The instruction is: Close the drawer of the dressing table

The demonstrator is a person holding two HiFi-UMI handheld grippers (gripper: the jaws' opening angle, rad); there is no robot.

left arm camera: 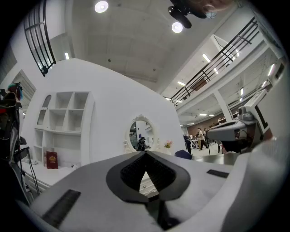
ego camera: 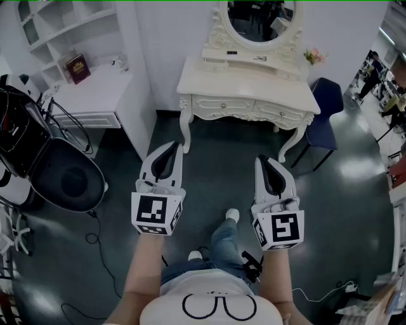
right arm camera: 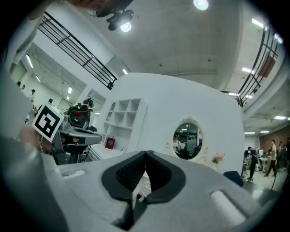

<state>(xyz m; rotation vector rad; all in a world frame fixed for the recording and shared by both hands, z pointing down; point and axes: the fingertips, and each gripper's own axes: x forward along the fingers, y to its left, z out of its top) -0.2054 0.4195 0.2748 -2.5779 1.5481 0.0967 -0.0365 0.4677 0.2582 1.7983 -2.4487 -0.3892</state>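
The cream dressing table (ego camera: 247,82) with its oval mirror (ego camera: 260,19) stands against the far wall in the head view. Its front drawers (ego camera: 223,105) look flush with the frame, though they are small at this distance. My left gripper (ego camera: 170,147) and right gripper (ego camera: 265,160) are held side by side over the dark floor, well short of the table, both pointing at it. Each is shut with nothing between its jaws. In the left gripper view my left gripper (left arm camera: 145,154) faces the mirror (left arm camera: 141,133); in the right gripper view my right gripper (right arm camera: 146,154) does too, and the mirror (right arm camera: 187,140) is off to the right.
A white desk with a shelf unit (ego camera: 95,95) and a red book (ego camera: 77,68) stands at the left. A black round seat (ego camera: 66,181) and equipment sit at the near left. A blue chair (ego camera: 327,111) is right of the table. Cables (ego camera: 95,238) trail on the floor.
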